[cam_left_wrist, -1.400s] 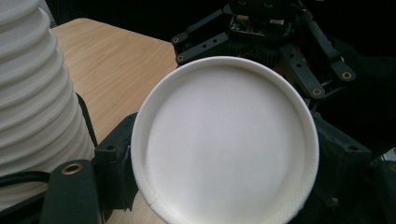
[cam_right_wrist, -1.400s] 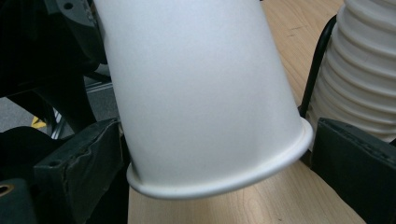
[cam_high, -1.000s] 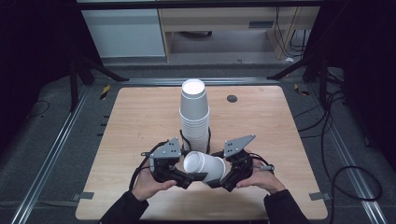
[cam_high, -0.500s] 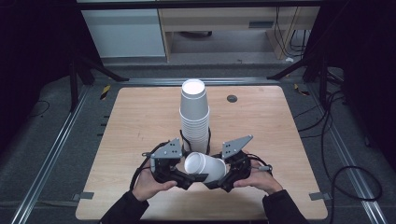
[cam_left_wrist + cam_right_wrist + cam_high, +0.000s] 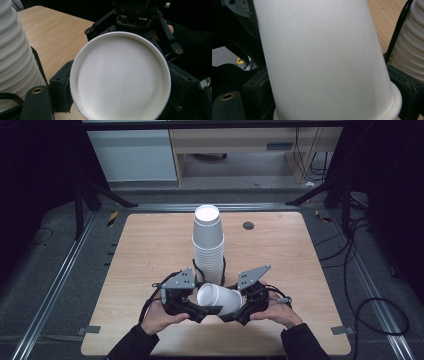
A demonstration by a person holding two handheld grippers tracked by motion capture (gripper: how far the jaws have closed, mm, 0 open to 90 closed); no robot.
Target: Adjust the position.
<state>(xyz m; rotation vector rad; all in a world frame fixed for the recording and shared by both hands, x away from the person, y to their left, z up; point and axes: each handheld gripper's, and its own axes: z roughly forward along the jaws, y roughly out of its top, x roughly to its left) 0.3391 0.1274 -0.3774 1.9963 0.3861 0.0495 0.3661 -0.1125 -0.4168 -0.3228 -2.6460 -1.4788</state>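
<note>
wood table (image 5: 150, 250) w/ cup stack (image 5: 208, 245) on it

Cup (image 5: 324, 60) top cut off by edge; stack (image 5: 15, 57) partly cropped.

One camera sits high over the person's side of the pale wooden bench (image 5: 150, 250), facing forward and down, far enough back to take in the whole top, the floor rails and the cabinets beyond. The left claw's camera rides close behind its black jaws and faces straight at the round white end of a single white paper cup (image 5: 120, 77), with the other claw just beyond it. The right claw's camera is nearer still, pressed against that cup's smooth side (image 5: 324, 62). All three views share the cup and the tall ribbed stack of white paper cups (image 5: 208, 245) beside it.
</note>
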